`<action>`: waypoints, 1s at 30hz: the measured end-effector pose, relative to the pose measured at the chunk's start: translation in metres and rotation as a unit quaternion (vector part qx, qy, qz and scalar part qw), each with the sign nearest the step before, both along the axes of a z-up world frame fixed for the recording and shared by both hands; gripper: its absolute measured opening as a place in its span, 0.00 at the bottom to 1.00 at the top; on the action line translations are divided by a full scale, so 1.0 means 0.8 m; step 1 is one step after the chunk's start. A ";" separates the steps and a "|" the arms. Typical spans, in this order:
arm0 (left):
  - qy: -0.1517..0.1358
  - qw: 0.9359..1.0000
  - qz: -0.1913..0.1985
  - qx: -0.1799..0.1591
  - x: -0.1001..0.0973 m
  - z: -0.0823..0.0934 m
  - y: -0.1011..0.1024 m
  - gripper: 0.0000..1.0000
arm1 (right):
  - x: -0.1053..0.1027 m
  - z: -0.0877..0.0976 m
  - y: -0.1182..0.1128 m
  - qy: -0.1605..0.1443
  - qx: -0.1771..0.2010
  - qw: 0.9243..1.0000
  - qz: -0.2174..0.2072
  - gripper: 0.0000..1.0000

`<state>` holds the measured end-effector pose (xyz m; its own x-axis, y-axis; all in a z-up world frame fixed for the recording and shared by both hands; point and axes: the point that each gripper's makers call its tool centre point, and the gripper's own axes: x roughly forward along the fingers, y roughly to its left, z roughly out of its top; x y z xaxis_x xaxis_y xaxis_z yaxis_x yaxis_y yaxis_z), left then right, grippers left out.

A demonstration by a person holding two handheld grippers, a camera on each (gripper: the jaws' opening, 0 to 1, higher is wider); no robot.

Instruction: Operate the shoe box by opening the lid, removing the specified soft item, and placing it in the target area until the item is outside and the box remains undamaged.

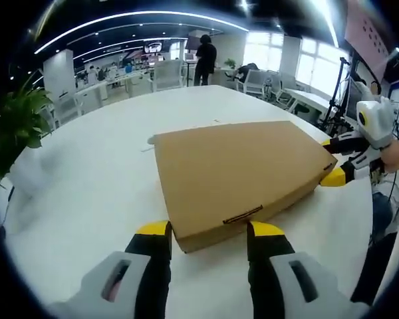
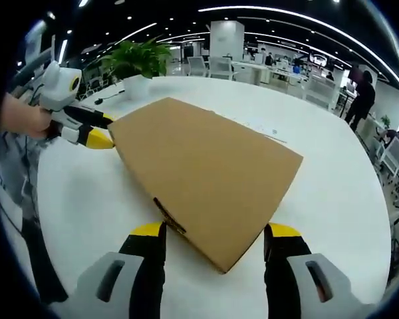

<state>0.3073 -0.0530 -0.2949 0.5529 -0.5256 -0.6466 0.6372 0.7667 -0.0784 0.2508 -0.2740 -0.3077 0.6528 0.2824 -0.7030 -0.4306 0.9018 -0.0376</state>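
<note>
A closed brown cardboard shoe box [image 1: 239,169] lies flat on the round white table [image 1: 86,186], its lid down with a tuck tab [image 1: 243,214] on the near edge. My left gripper [image 1: 209,229] is open, its yellow-tipped jaws on either side of the box's near corner. My right gripper [image 1: 330,159] stands open at the far right corner, jaws above and below the box's edge. In the right gripper view the box [image 2: 206,173] points a corner between the open jaws of my right gripper [image 2: 216,230], and my left gripper [image 2: 103,131] sits at the far left corner.
A potted plant [image 1: 16,126] stands at the table's edge, also in the right gripper view [image 2: 136,60]. A hand [image 2: 20,116] holds the left gripper. Office desks, chairs [image 1: 166,73] and a standing person [image 1: 205,56] are far behind. Bare tabletop [image 2: 332,193] surrounds the box.
</note>
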 end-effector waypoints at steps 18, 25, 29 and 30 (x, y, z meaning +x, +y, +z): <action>0.002 1.000 0.013 -0.004 -0.010 0.000 0.003 0.44 | -0.005 -0.001 0.001 0.000 0.005 1.000 0.004 0.57; 0.008 1.000 0.015 -0.005 -0.015 0.000 0.004 0.43 | -0.008 -0.001 0.001 0.002 0.005 1.000 0.006 0.57; 0.008 1.000 0.020 -0.003 -0.018 0.000 0.004 0.44 | -0.009 -0.001 0.001 0.002 0.007 1.000 0.007 0.57; 0.007 1.000 0.021 -0.003 -0.019 0.000 0.004 0.44 | -0.009 -0.001 0.001 0.002 0.006 1.000 0.007 0.57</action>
